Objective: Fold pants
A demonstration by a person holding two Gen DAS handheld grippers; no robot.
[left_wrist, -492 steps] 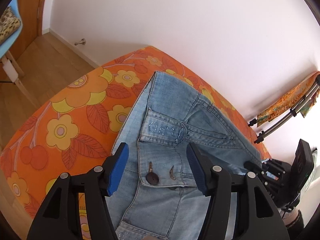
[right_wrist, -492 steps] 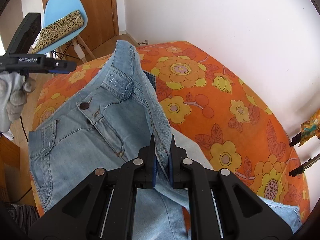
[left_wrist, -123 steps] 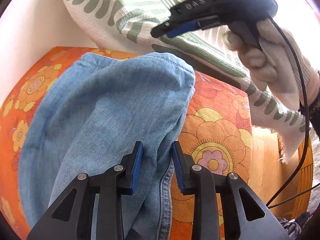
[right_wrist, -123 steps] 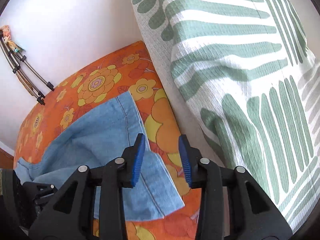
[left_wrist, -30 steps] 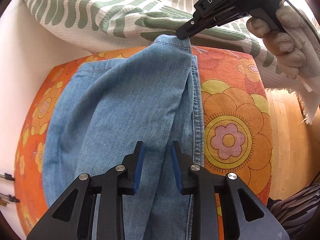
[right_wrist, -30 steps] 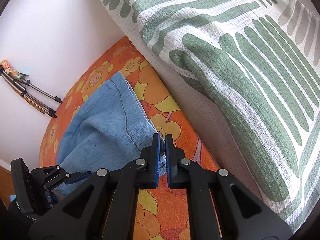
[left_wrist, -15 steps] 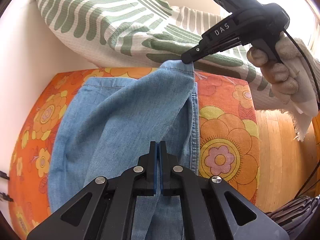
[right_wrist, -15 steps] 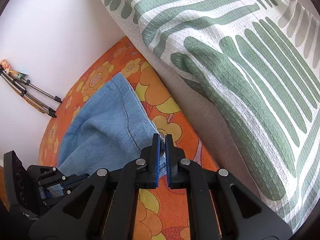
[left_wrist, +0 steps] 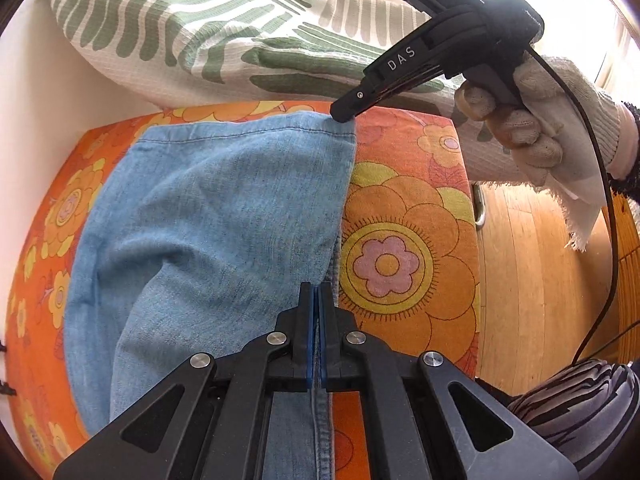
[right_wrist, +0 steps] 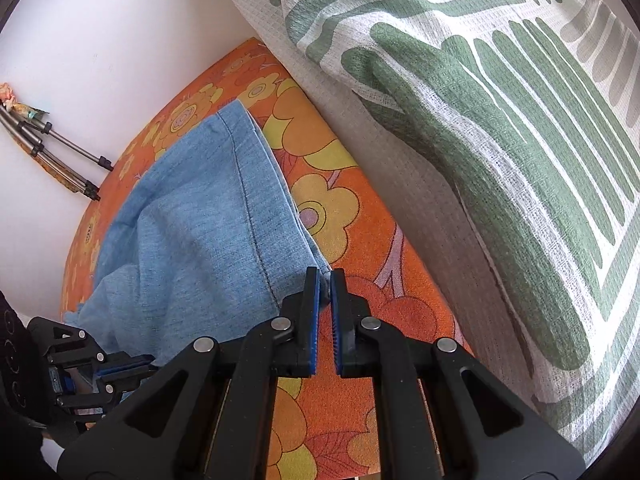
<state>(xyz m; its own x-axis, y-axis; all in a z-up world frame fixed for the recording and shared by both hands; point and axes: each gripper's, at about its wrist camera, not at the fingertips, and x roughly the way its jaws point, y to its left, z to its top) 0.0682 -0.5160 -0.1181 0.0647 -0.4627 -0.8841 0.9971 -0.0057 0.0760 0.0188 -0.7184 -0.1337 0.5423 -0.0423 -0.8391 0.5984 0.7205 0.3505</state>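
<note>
Orange floral bedspread (left_wrist: 404,216); jeans (left_wrist: 208,216) lengthwise, hem toward pillow (left_wrist: 192,28).

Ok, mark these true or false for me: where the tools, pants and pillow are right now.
1. The left tool is shut on the side edge of the light blue denim pants. True.
2. The right tool sits at the pants' hem corner. True; its jaws have just eased open slightly, with the corner between them.
3. The pants lie on the wooden floor. False: they lie on the orange flowered cover.
4. The green-and-white leaf-patterned pillow lies on top of the pants. False: it sits beyond the hem, with a strip of cover between them.
</note>
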